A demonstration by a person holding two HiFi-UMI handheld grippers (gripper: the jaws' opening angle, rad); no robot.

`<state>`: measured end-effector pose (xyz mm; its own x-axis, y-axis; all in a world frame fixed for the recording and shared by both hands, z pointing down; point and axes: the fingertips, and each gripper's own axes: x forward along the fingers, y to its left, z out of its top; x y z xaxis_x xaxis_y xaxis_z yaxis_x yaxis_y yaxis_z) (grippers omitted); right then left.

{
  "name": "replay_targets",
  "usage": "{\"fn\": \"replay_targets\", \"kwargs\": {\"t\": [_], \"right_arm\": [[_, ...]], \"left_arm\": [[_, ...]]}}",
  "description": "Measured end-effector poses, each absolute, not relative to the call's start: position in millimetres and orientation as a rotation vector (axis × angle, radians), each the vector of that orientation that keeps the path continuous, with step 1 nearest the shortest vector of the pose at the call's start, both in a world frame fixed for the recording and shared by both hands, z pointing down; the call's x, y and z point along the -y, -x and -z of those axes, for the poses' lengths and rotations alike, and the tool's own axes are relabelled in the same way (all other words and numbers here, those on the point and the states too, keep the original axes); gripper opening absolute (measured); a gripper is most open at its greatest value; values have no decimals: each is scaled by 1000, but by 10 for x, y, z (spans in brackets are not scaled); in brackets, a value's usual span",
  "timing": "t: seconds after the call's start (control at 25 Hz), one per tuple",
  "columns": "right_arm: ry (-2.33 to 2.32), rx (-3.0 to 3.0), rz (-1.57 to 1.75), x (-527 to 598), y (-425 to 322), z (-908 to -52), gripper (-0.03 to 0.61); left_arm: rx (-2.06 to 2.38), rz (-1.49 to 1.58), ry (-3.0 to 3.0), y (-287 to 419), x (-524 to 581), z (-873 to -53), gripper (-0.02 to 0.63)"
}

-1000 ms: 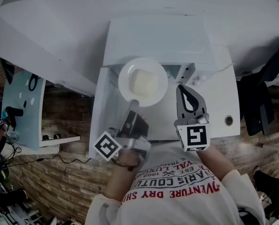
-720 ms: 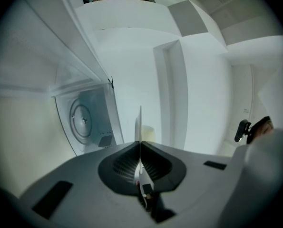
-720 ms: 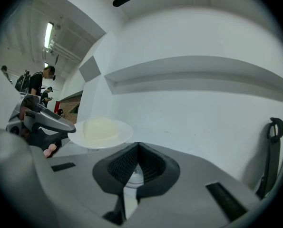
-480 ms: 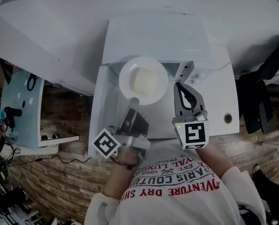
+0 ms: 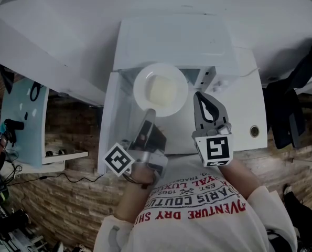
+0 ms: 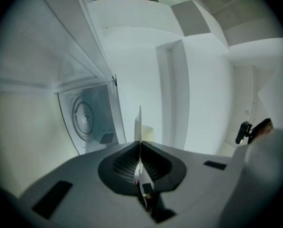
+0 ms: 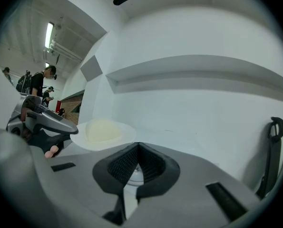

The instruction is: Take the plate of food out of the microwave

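A white plate [image 5: 161, 90] carries a pale block of food [image 5: 162, 92] and hangs in front of the white microwave [image 5: 174, 41], over its open front. My left gripper [image 5: 149, 113] is shut on the plate's near rim. In the left gripper view the plate [image 6: 139, 125] shows edge-on between the jaws. My right gripper [image 5: 200, 96] hovers just right of the plate, shut, holding nothing. In the right gripper view the plate [image 7: 103, 129] lies ahead to the left, with the left gripper [image 7: 41, 120] beside it.
The microwave door [image 5: 109, 122] stands open at the left. The white counter [image 5: 247, 109] has a round cable hole [image 5: 255, 132]. A black chair [image 5: 297, 98] stands at the right and a shelf [image 5: 24, 119] at the left. People [image 7: 39, 82] stand far off.
The right gripper has shifted slightly left and towards the plate. The plate and the left gripper have hardly moved.
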<state>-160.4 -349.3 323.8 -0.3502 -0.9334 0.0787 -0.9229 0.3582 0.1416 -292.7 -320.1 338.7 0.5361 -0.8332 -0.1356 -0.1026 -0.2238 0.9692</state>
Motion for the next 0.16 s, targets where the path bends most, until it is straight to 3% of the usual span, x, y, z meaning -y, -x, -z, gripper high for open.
{"fn": "replay_targets", "kwargs": {"t": [0.16], "right_arm": [[-1683,2454,114,3476,1598,-3227,11]], "left_arm": [[796,826,-1664,2906,3172,-3396,14]]}}
